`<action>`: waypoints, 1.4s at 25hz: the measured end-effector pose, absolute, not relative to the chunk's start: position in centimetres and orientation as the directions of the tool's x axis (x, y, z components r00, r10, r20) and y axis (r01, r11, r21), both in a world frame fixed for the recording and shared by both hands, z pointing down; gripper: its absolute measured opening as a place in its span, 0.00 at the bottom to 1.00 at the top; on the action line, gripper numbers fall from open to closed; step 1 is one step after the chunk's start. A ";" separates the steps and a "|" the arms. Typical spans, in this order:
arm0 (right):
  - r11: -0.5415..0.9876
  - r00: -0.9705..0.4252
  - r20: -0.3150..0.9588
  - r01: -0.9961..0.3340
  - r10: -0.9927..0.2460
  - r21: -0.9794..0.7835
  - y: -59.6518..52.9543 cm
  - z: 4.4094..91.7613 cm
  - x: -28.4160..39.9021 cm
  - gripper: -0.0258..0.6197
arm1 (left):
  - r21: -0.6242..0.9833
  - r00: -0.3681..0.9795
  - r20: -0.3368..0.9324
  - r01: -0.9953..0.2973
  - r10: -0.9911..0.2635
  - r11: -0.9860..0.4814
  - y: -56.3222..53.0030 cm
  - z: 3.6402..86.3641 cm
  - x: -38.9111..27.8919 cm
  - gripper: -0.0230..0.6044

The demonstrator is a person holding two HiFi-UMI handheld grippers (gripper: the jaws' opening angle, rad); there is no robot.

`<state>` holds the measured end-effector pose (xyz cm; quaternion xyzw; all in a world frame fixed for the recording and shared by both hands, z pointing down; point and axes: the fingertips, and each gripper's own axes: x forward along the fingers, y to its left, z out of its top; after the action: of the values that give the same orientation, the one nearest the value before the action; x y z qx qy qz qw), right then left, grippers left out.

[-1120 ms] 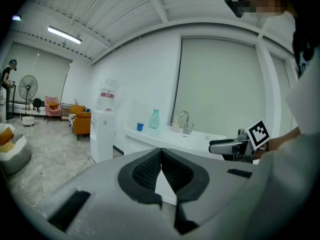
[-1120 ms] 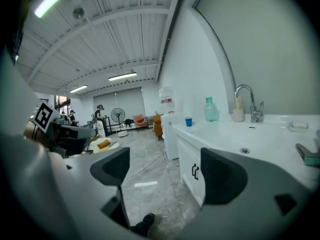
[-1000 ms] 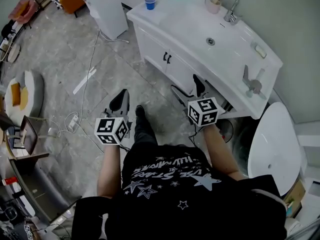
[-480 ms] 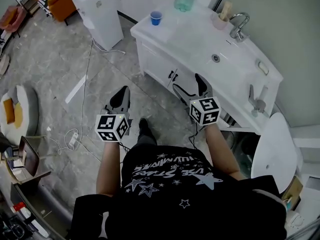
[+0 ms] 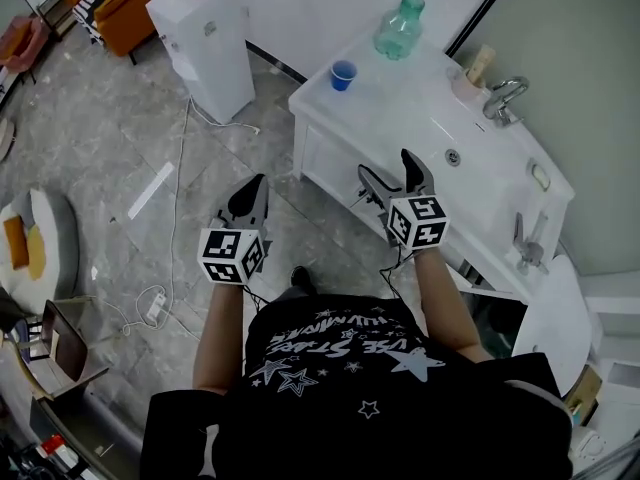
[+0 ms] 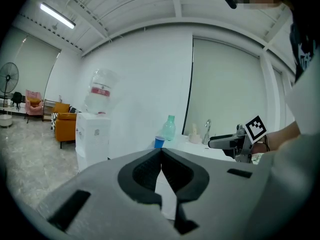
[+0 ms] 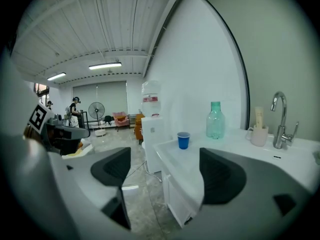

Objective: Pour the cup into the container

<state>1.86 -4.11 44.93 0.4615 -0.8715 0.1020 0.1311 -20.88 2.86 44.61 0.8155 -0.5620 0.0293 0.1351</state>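
Plainly, left gripper (image 6: 161,153) jaws touch, right gripper (image 7: 166,170) jaws stand apart; the water jug (image 6: 99,98) label is unreadable.

black shirt (image 5: 330,363), white stars and lettering — grey left gripper (image 5: 256,183) and right gripper (image 5: 384,164).

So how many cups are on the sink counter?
2: a blue cup near the green bottle, and a beige mug next to the faucet. I see no others.

We see a white water dispenser (image 5: 215,43) beside the counter (image 5: 400,103), a faucet (image 5: 507,95) at its basin, an orange armchair (image 5: 130,3) beyond.
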 end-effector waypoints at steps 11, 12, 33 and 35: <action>0.538 -0.515 0.338 -0.842 -0.788 -0.028 -10.9 45.4 0.3 0.69 | 0.196 0.396 0.200 -0.913 -0.896 -0.359 -4.0 45.0 -22.5 0.05; 0.540 -0.516 0.339 -0.841 -0.786 -0.029 -11.6 45.6 0.3 0.69 | 0.196 0.394 0.201 -0.913 -0.897 -0.357 -4.6 45.1 -22.4 0.05; 0.695 -0.626 0.450 -0.718 -0.636 -0.016 -27.4 52.4 -2.2 0.68 | 0.151 0.283 0.273 -0.957 -0.919 -0.249 -18.1 46.0 -22.5 0.05; 0.705 -0.634 0.463 -0.709 -0.619 -0.027 -28.1 53.0 -2.4 0.67 | 0.152 0.280 0.281 -0.957 -0.918 -0.246 -19.1 46.2 -22.3 0.05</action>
<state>-2.42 -28.10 53.04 0.3697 -0.8979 0.1036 0.2152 -22.27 -19.05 46.16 0.7863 -0.5963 0.0668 0.1471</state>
